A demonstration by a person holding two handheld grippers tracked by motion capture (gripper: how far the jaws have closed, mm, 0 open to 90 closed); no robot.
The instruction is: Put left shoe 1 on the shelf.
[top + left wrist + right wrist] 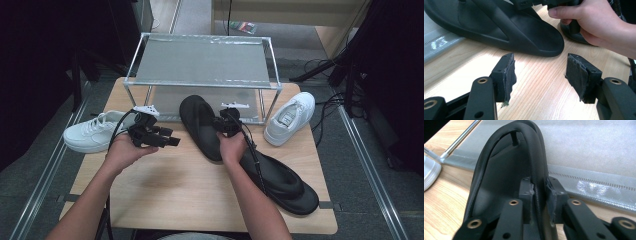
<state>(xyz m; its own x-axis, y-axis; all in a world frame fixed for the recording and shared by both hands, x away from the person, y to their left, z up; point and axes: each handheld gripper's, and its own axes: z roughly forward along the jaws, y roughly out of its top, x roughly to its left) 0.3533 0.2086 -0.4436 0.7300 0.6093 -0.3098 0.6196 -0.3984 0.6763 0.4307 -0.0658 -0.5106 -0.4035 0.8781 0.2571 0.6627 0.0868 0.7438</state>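
Observation:
A black flip-flop (197, 120) lies in the middle of the table, its toe at the lower shelf of a metal rack (202, 62). My right gripper (227, 122) is shut on the strap of this flip-flop (499, 182); in the right gripper view the jaws (540, 188) pinch the strap from both sides. To its left, my left gripper (172, 141) hovers open just above the wood. In the left gripper view its jaws (540, 72) stand wide apart with nothing between them, facing the flip-flop's heel (524, 37). A second black flip-flop (285, 182) lies at the front right.
One white sneaker (92, 132) rests on the table's left edge, another (290, 117) at the right beside the rack leg. The rack's grey lower shelf (599, 152) lies just beyond the held flip-flop. Bare wood spreads across the table's front (175, 190).

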